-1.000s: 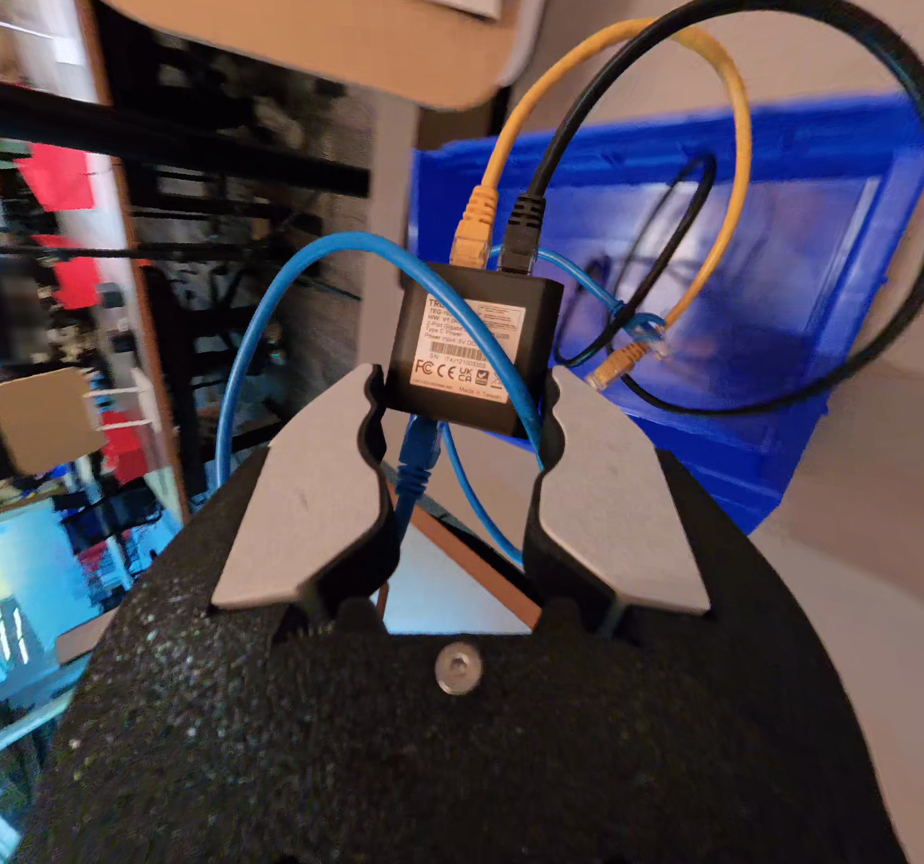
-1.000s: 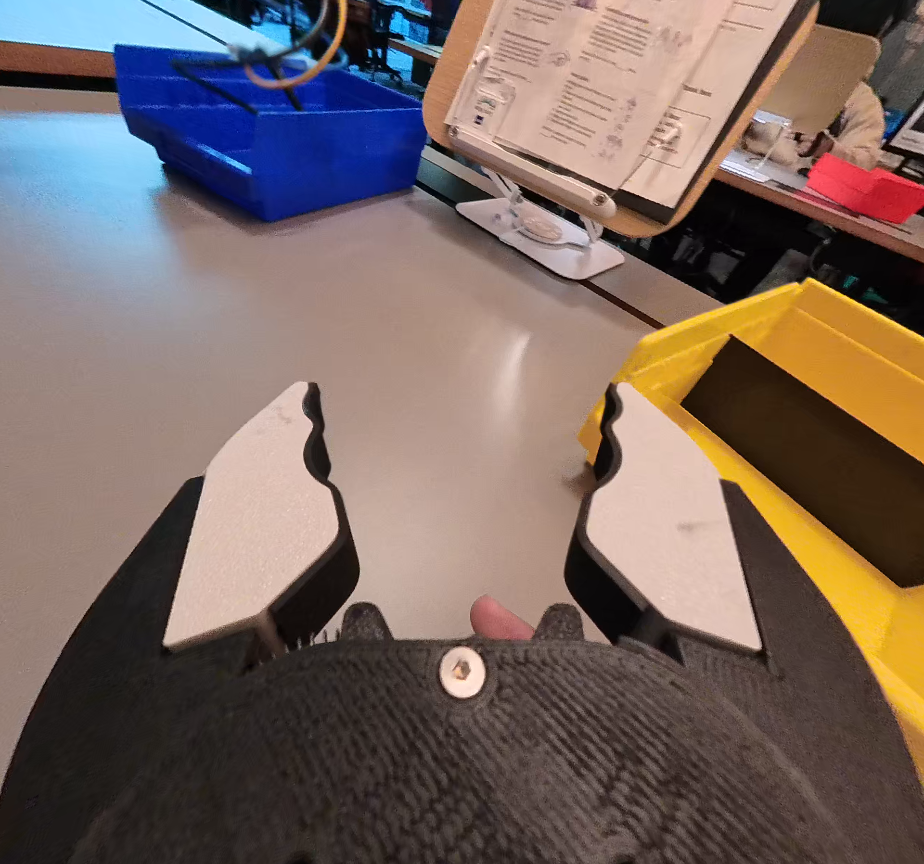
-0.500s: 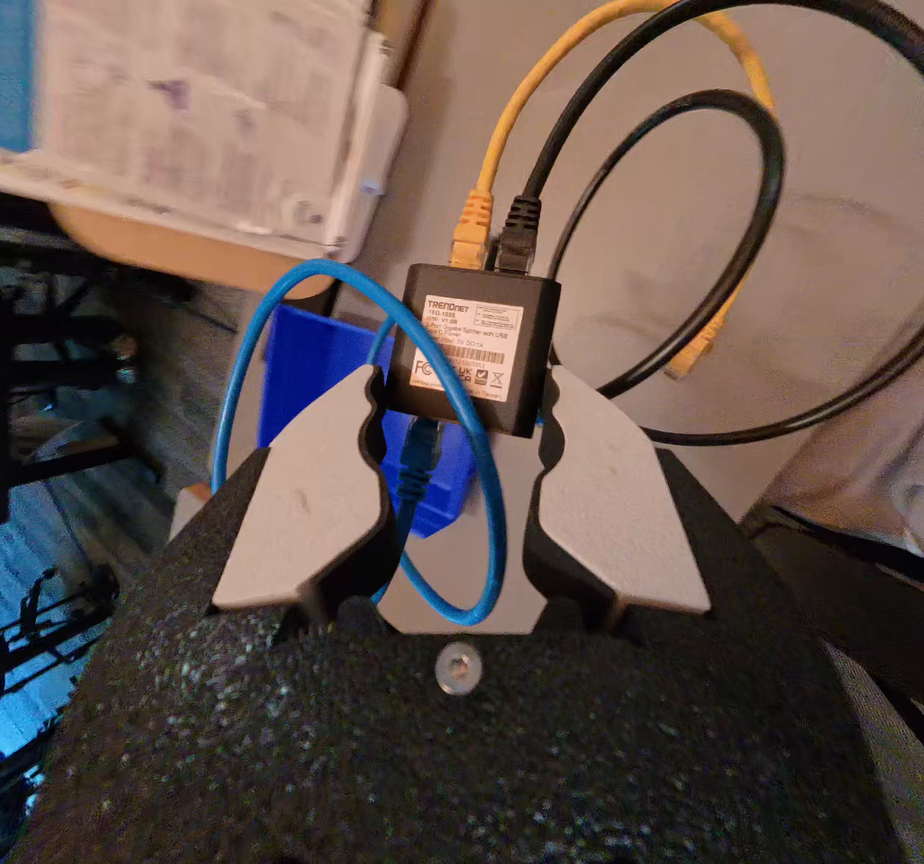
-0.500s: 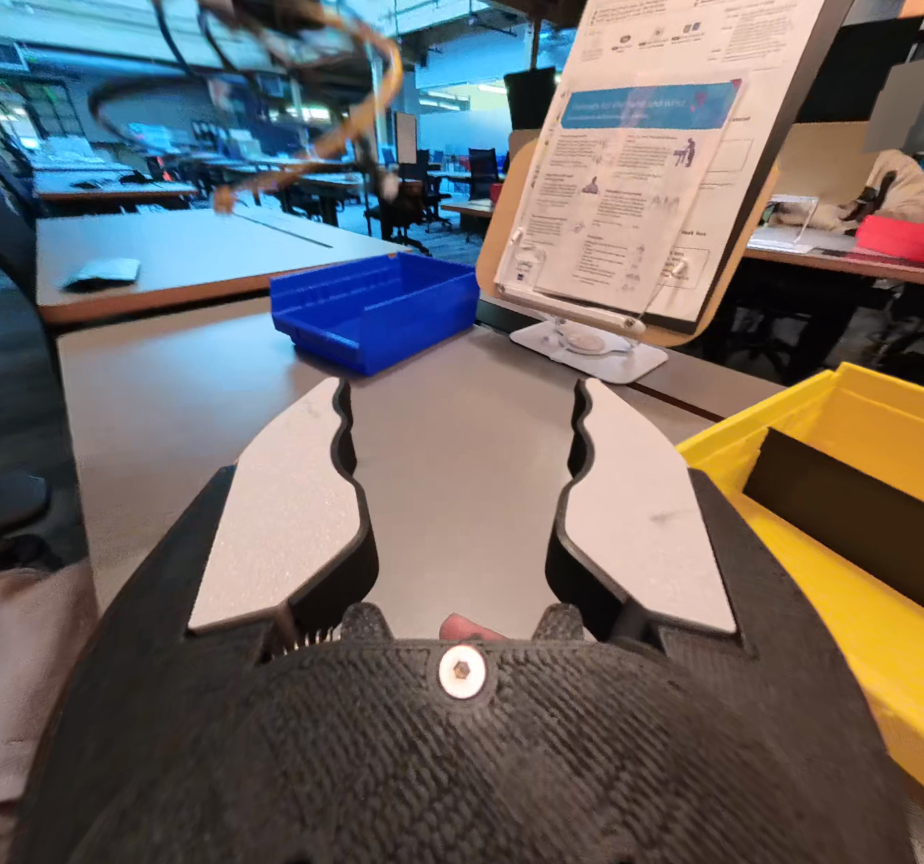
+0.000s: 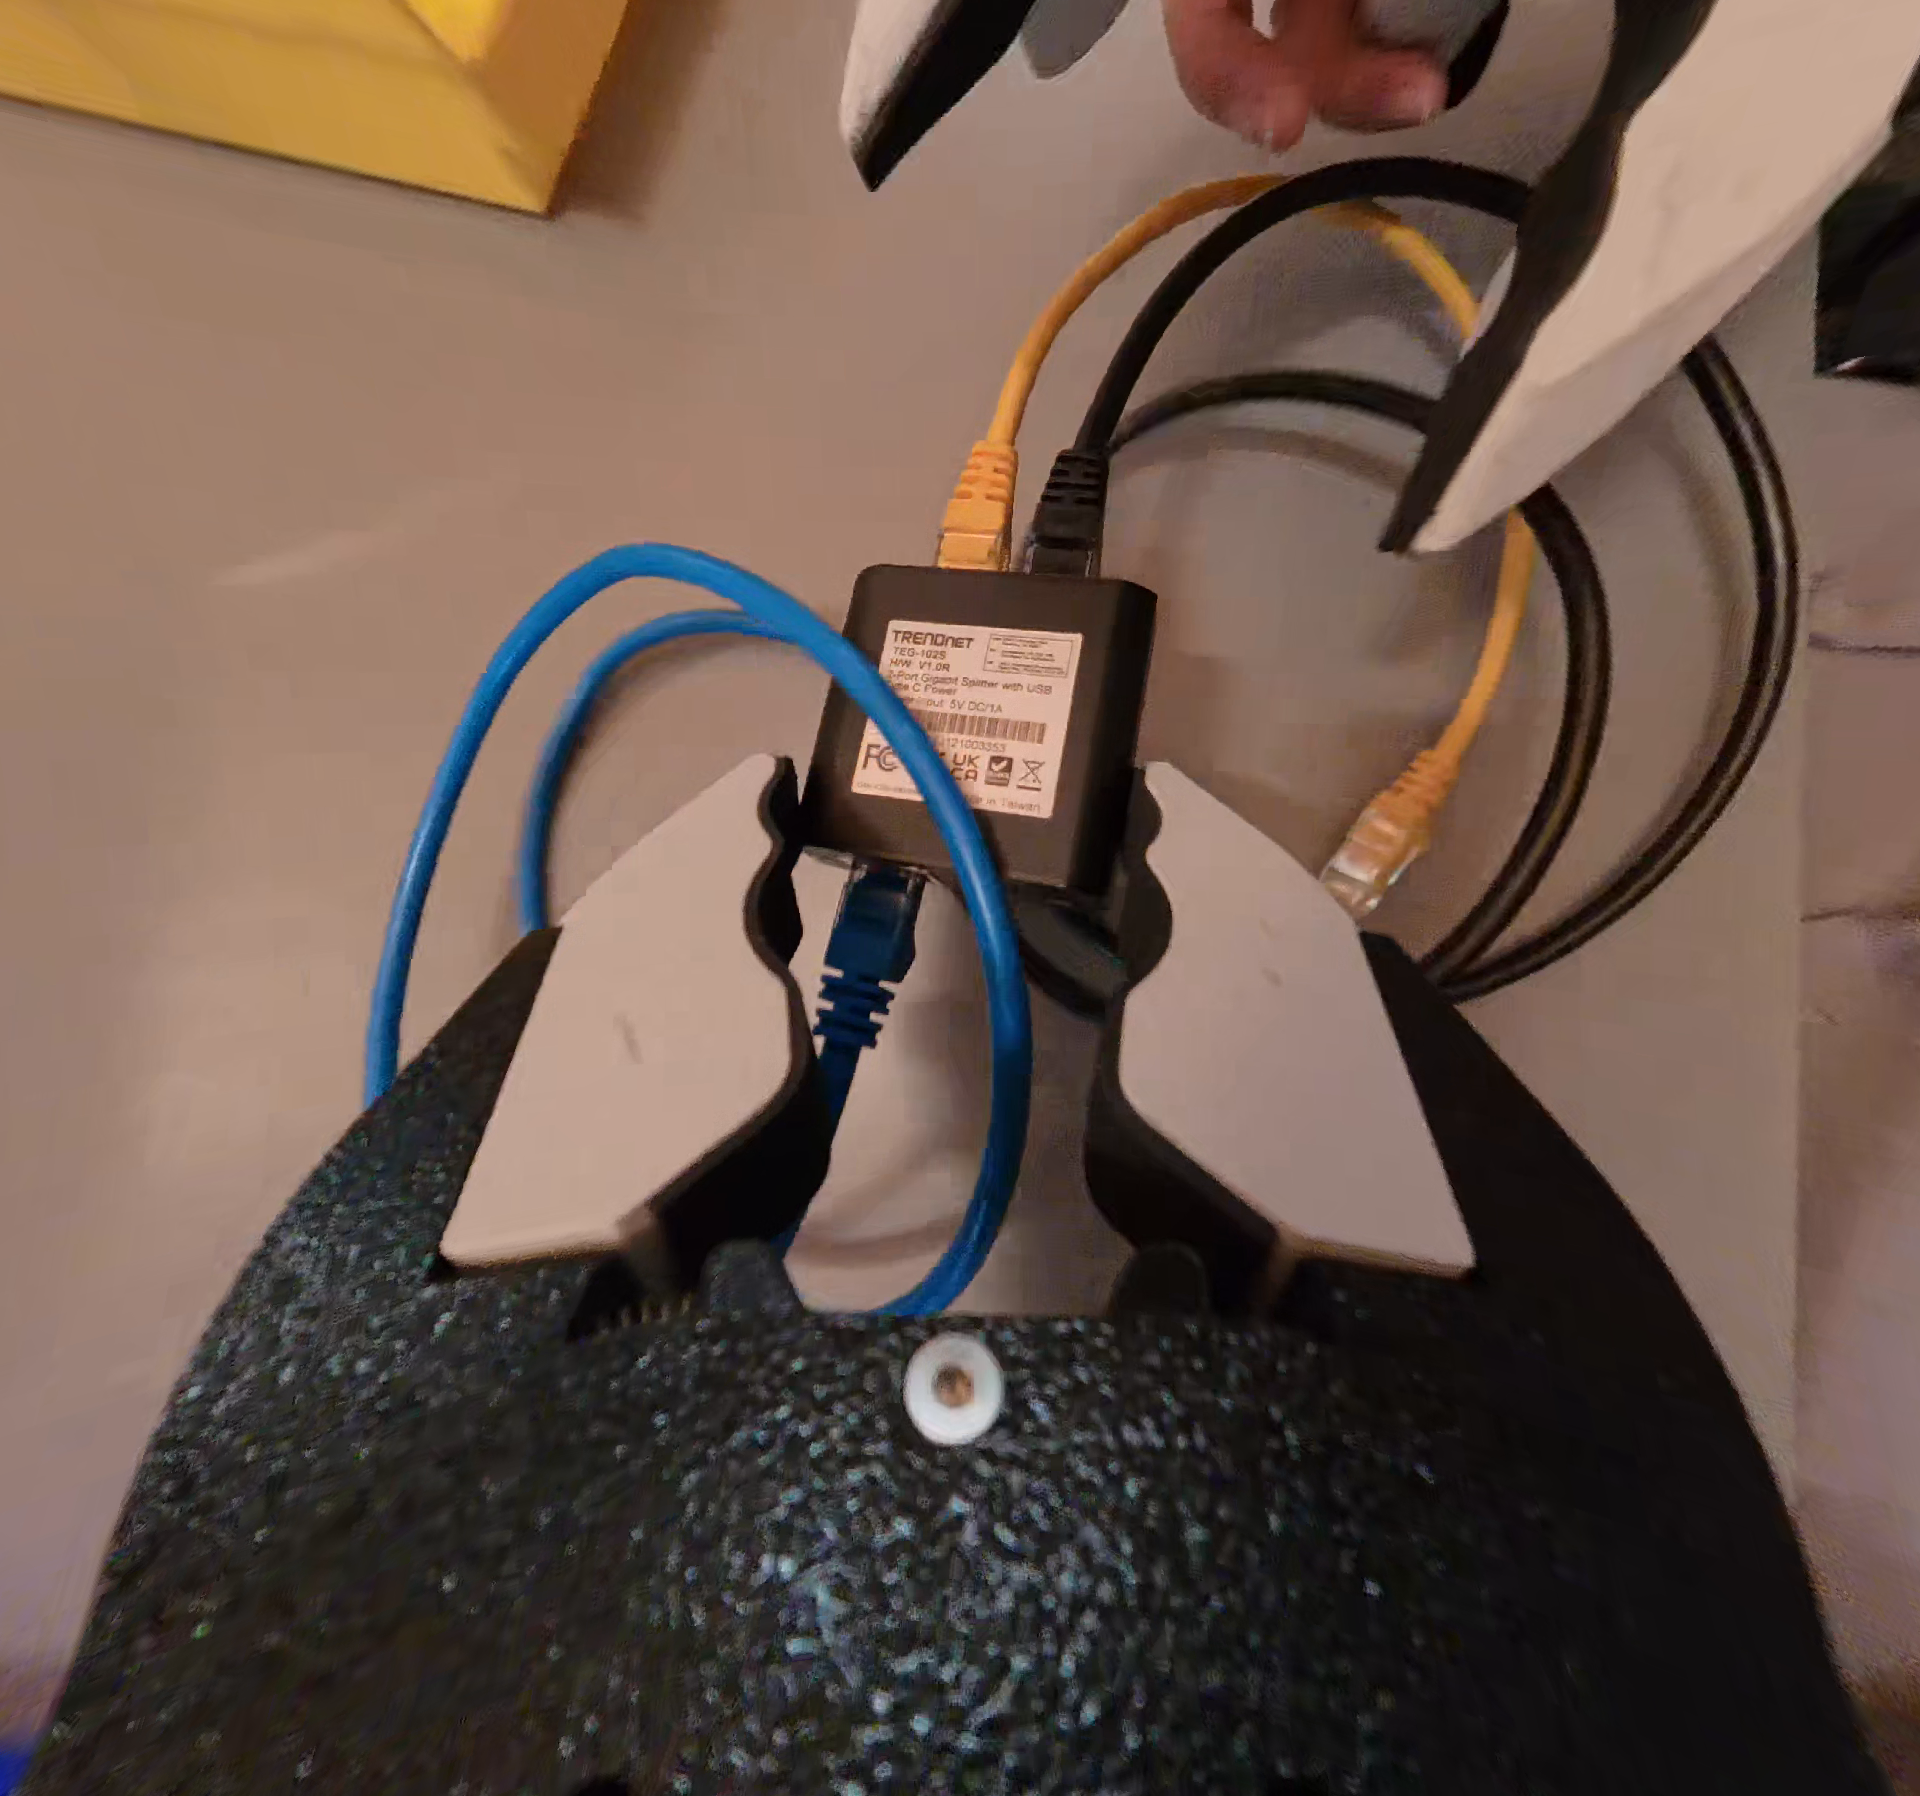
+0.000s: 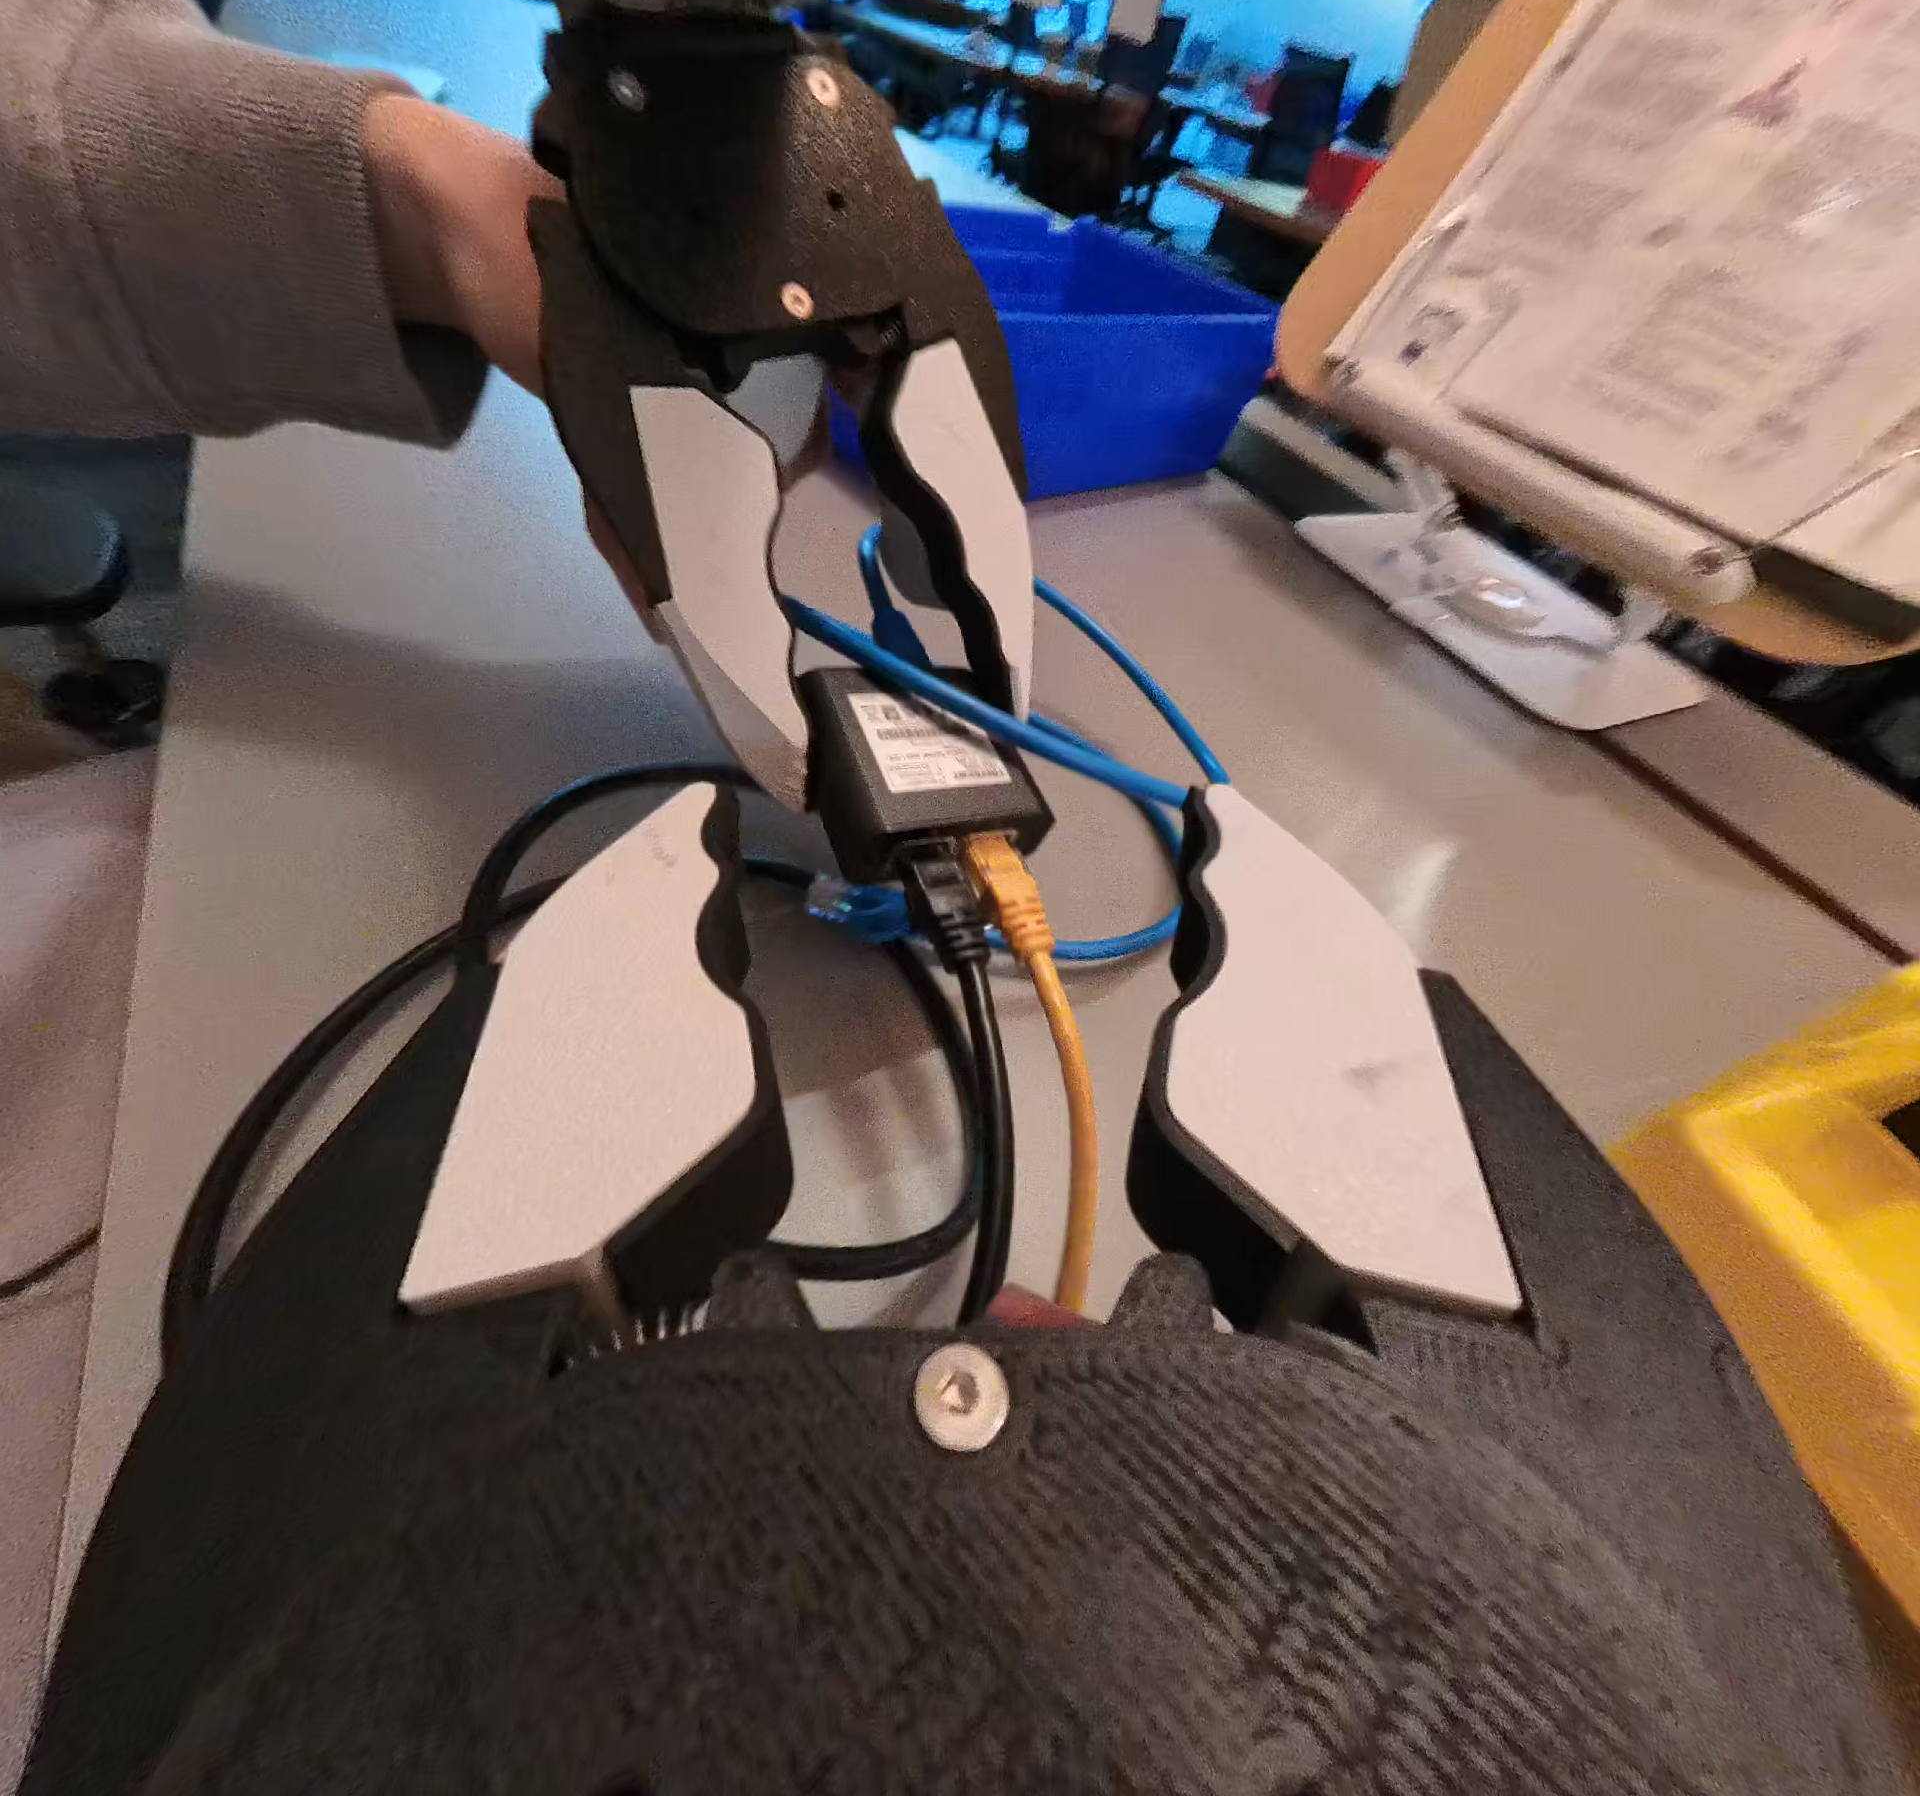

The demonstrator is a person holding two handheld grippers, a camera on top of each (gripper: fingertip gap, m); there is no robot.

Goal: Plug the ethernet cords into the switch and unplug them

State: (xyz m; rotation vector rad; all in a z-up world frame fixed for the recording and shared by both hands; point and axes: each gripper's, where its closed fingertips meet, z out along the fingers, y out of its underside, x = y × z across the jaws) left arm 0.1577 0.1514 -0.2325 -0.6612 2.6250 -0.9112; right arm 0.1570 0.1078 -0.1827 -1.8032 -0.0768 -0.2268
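Right gripper (image 6: 956, 905) moved in, spread before the switch (image 6: 925, 770) clamped by left gripper (image 5: 961, 811).

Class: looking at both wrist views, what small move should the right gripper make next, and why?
Probably ease the open right gripper forward and close on the yellow plug. The left gripper is clamped on the switch, and the yellow and black plugs sit seated side by side, facing the right jaws.

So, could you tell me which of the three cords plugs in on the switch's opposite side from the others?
The blue cord: it plugs in alone, opposite the yellow cord and black cord.
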